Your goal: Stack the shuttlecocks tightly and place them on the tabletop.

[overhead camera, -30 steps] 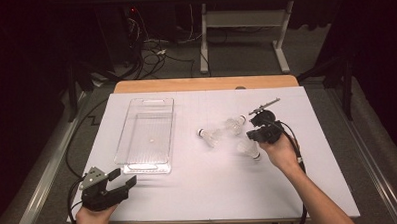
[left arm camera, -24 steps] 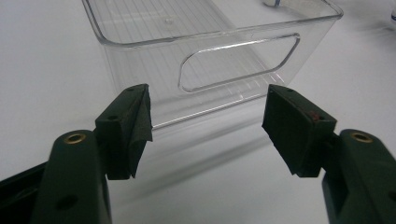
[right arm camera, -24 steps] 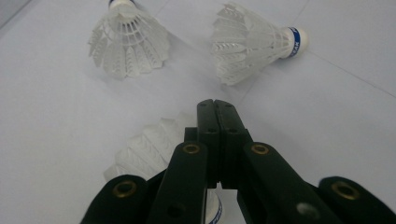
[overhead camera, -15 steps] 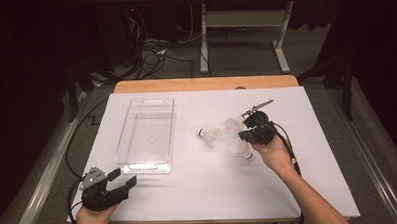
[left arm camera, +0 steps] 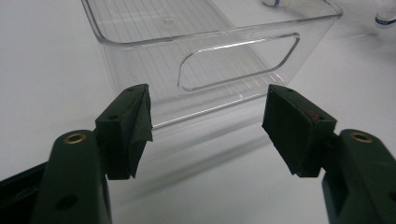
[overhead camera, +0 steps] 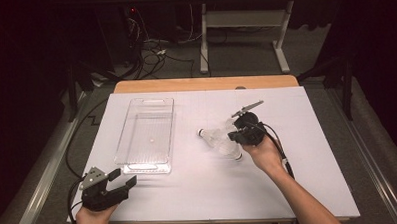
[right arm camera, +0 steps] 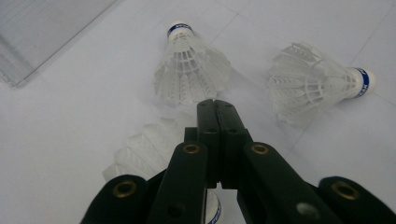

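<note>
Sorting barely begun: clear bin [overhead camera: 146, 136] empty, three shuttlecocks [right arm camera: 191, 70] loose on table, right gripper [right arm camera: 214, 109] closed on nothing, left gripper [left arm camera: 205, 123] open, idle.

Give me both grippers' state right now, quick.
Left gripper: open, empty, facing the clear plastic bin.
Right gripper: shut, holding nothing, above the white feathered shuttlecocks.

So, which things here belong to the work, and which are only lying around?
Belong to the work:
three white feathered shuttlecocks
clear plastic rectangular bin
right tongs, shut

Lying around:
cables on the floor
white table frame
</note>
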`<state>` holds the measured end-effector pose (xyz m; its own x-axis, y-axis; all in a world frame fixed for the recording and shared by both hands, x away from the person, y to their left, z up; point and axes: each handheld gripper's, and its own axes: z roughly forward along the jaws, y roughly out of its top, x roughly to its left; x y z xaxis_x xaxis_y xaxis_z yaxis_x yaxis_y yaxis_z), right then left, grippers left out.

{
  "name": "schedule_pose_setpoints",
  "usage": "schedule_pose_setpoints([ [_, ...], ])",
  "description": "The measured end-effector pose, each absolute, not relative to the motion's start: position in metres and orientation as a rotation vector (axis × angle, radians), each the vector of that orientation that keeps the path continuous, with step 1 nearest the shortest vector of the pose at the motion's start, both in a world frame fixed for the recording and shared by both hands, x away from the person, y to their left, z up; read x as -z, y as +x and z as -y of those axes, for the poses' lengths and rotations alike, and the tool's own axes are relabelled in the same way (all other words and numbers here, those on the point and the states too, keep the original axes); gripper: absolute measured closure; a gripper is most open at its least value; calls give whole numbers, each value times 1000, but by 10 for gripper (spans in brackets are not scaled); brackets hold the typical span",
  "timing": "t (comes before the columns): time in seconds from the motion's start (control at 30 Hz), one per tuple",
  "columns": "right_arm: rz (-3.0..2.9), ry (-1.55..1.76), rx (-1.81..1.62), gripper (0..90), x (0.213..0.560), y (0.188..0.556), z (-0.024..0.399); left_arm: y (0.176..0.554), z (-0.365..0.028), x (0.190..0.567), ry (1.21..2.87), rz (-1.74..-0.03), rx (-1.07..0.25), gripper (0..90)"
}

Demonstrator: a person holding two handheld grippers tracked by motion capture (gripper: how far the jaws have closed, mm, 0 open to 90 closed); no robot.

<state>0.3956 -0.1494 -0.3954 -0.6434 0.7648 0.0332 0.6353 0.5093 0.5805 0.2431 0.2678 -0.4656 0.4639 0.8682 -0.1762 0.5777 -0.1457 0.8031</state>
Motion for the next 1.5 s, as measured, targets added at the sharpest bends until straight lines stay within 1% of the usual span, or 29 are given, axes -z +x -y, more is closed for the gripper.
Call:
schedule_pose_setpoints([
  [0.47,-2559,1151,-871,900,403,396,125,244,-268,466,1836,-1224,-415,334],
  [0.7,-2564,1140,-892,900,406,397,121,243,-268,466,1835,-1223,-417,333],
  [1.1,-2563,1146,-898,900,407,395,130,243,-268,466,1834,-1225,-419,333],
  [1.5,-2539,1195,-881,887,407,392,153,243,-268,466,1836,-1225,-420,333],
])
